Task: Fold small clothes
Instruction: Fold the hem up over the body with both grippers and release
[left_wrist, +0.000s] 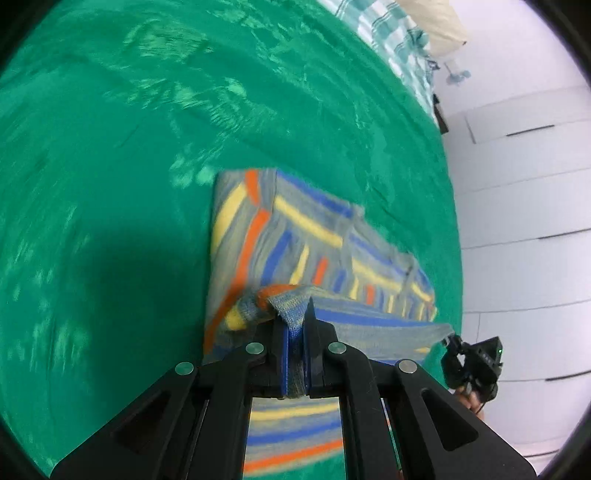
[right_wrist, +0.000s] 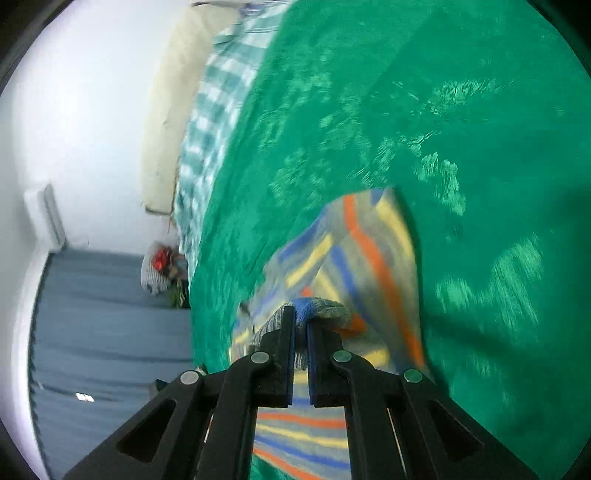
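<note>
One striped garment (left_wrist: 295, 236) on the green blanket (left_wrist: 110, 166), partly lifted. Two grippers on it: left gripper (left_wrist: 295, 325) clamped on a bunched edge, right gripper (right_wrist: 301, 325) pinching another edge. One checked sheet (right_wrist: 214, 110) beyond the blanket.

It looks like a bedroom at home: a bed with a green blanket (left_wrist: 184, 129), a checked sheet (right_wrist: 214, 122), a pillow (right_wrist: 173, 110) and curtains (right_wrist: 103, 332).
</note>
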